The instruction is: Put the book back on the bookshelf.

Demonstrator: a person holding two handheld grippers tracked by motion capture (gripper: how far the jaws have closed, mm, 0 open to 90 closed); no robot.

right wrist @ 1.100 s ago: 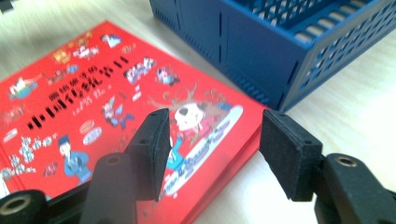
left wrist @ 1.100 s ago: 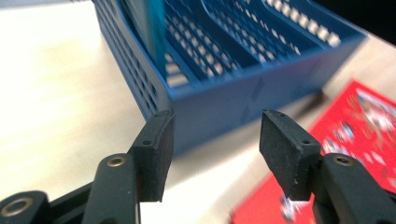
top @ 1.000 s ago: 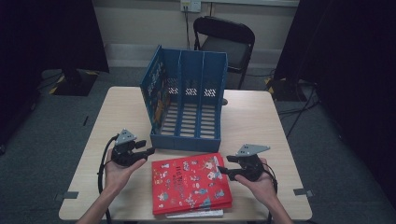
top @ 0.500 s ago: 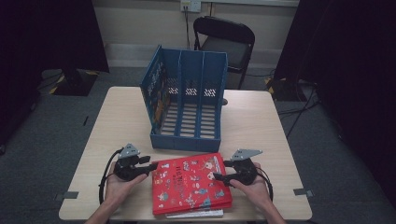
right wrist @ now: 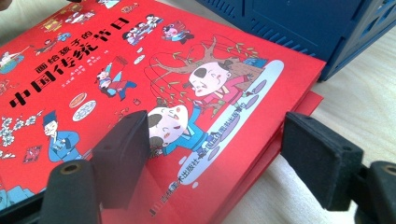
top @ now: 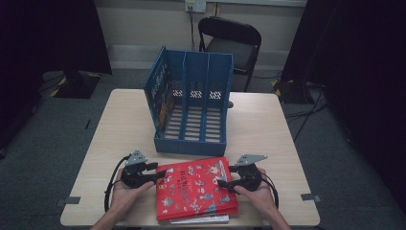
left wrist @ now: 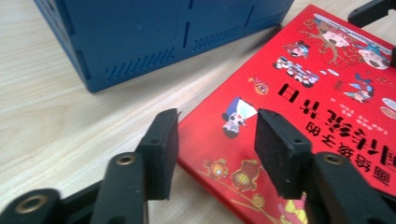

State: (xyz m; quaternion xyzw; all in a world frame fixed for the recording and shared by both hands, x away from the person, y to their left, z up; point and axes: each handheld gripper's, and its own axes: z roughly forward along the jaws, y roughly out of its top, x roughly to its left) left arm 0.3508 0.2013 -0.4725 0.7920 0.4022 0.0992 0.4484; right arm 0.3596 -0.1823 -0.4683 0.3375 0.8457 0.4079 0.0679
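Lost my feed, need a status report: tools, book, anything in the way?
Left tool open, straddling red picture book's edge. Right tool open, jaws just widened, astride opposite edge. Blue plastic file rack close behind; nothing blocking.

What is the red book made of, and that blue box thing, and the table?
Red book: probably a glossy hardcover, since light glints off its stiff printed cover. Blue file rack: looks like matte moulded plastic, with slotted walls and thin dividers. Table: pale wood grain shows, though whether it is real wood or laminate is hard to tell.
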